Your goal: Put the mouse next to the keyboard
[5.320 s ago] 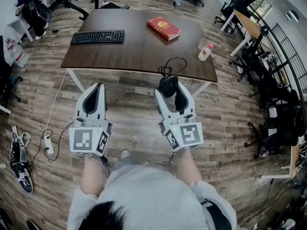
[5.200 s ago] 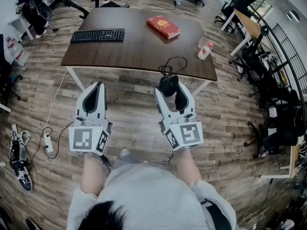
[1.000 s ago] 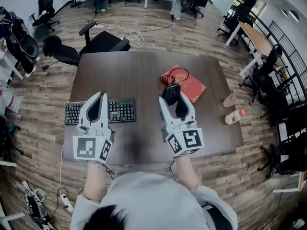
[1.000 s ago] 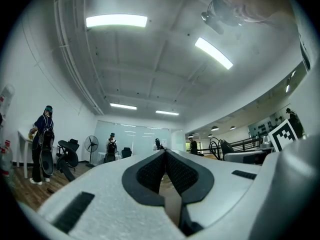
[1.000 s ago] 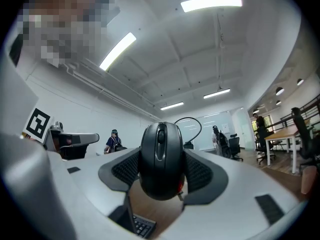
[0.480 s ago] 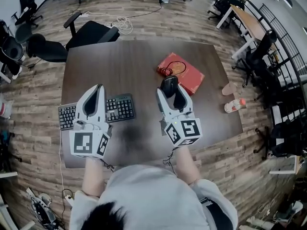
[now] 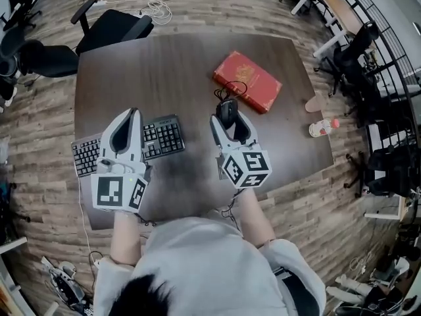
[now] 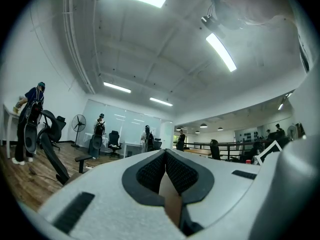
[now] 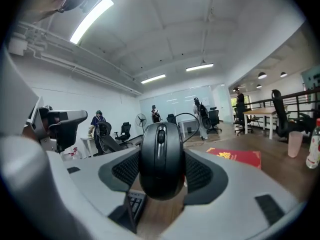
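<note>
Now that the person had come up to the tabletop [image 7: 164, 64], the right tongs [image 7: 228, 120] gripped the mouse [image 9: 161, 159] above bare wood just right of the keyboard [image 7: 162, 137], the left tongs [image 7: 127, 118] hung closed and empty, and seemingly only the set-down remained.

Black mouse [image 9: 161, 159], black keyboard [image 7: 160, 137], red book [image 7: 248, 81] with gold emblem, dark brown table [image 7: 164, 64]; grey-brown wood-grain floor [image 7: 36, 120]

Part-hidden: black computer keyboard [image 7: 162, 137], middle under white left gripper [image 7: 127, 115]; black corded mouse [image 7: 227, 109], sides covered by white right gripper [image 7: 228, 118] jaws. Illegible: red hardcover book [image 7: 247, 81], cover lettering too small to read.
</note>
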